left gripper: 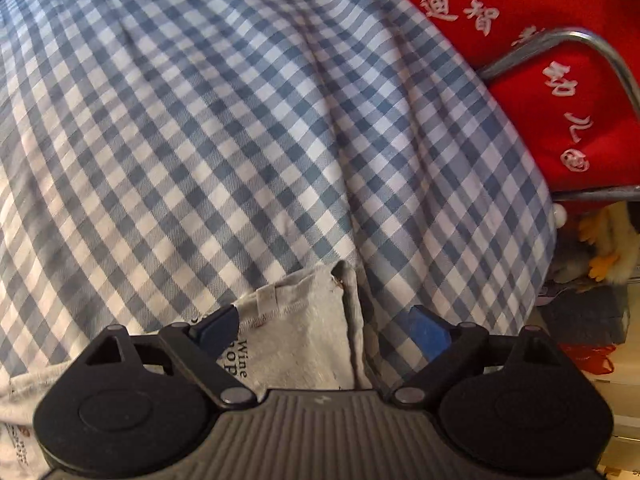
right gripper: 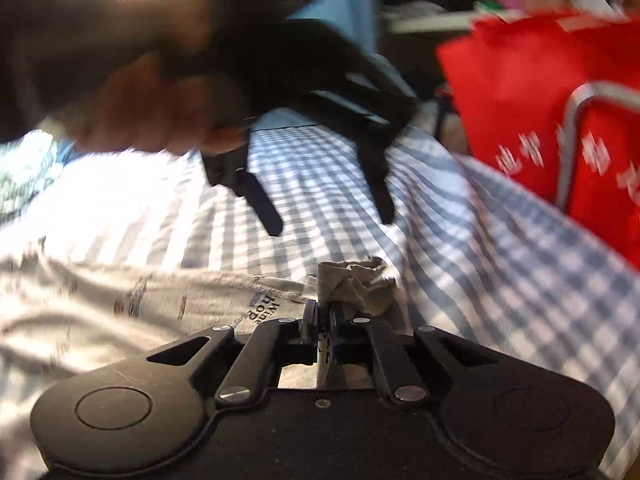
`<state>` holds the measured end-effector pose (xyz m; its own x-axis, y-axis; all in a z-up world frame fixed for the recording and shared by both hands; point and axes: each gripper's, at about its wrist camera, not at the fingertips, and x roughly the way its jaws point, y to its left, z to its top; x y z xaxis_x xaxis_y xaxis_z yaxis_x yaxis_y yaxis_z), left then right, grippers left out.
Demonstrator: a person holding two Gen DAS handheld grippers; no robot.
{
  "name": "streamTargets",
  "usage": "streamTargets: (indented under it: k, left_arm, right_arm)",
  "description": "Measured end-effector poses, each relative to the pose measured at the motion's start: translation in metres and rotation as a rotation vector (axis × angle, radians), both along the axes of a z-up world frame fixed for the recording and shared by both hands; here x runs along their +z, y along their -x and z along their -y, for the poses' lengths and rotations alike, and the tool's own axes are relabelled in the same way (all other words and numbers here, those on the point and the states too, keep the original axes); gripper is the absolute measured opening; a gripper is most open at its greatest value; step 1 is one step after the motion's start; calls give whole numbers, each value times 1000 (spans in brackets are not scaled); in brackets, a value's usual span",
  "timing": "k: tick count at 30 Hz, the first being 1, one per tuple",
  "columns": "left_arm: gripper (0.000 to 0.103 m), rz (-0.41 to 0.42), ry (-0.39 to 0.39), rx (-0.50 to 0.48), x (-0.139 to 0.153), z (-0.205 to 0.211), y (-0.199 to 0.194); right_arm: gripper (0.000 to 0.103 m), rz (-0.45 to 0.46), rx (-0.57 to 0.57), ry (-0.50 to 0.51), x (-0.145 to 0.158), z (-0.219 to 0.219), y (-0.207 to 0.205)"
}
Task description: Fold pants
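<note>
Light grey pants [left gripper: 304, 332] with printed words lie on a blue-and-white checked sheet [left gripper: 200, 140]. In the left wrist view one corner of them shows between the wide-apart blue pads of my left gripper [left gripper: 324, 330], which is open and not pressing on the cloth. In the right wrist view my right gripper [right gripper: 324, 316] is shut on a bunched edge of the pants [right gripper: 360, 284]. The rest of the garment [right gripper: 140, 304] trails to the left. Beyond it a person's hand holds the left gripper [right gripper: 326, 210] open, its fingers pointing down just above the sheet.
A red cloth bag [left gripper: 520, 60] with white characters stands at the sheet's right side behind a bent metal rail [left gripper: 576, 36]. The bag [right gripper: 532, 92] and rail [right gripper: 570, 140] also show in the right wrist view. A plush toy [left gripper: 604, 256] lies past the bed's edge.
</note>
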<state>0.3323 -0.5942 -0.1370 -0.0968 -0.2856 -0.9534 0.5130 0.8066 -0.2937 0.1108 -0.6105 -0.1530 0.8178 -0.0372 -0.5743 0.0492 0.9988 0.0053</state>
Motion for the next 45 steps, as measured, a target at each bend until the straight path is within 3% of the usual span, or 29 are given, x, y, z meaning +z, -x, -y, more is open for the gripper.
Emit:
streamTargets:
  k: [4, 9, 12, 14, 16, 17, 18, 21, 24, 27, 33, 38, 45]
  left_arm:
    - [94, -11, -52, -41, -9, 11, 10]
    - [89, -6, -140, -85, -30, 29, 15]
    - [70, -17, -170, -78, -38, 35, 16]
    - [28, -28, -178, -53, -39, 34, 16]
    - [9, -61, -159, -15, -41, 29, 15]
    - [4, -61, -151, -3, -40, 26, 15]
    - [4, -58, -143, 2, -38, 25, 16]
    - [3, -82, -95, 27, -34, 16, 17]
    - [3, -94, -62, 43, -30, 10, 19]
    - [3, -96, -47, 64, -23, -7, 21]
    - [3, -112, 40, 143, -5, -36, 16]
    - [3, -117, 126, 226, 14, -79, 13]
    - [3, -106, 251, 383, 32, -176, 19]
  right_arm:
    - [5, 1, 72, 94, 1, -11, -1]
    - [5, -16, 75, 80, -2, -8, -4]
    - [4, -28, 76, 68, -5, -7, -4]
    - [4, -32, 72, 63, -7, -6, -4]
    - [4, -37, 62, 48, -9, -2, -4]
    - [4, -42, 53, 37, -9, 0, -4]
    - [6, -47, 41, 25, -10, 2, -4]
    - [24, -66, -2, -40, -12, 10, -5]
    - [28, -81, -18, -109, -16, 18, -10]
    - [27, -68, -54, -131, -17, 23, -15]
    - [8, -20, -6, -50, -6, 12, -12]
    - [7, 2, 75, 24, 10, -10, -12]
    - [6, 26, 219, 88, 31, -51, -19]
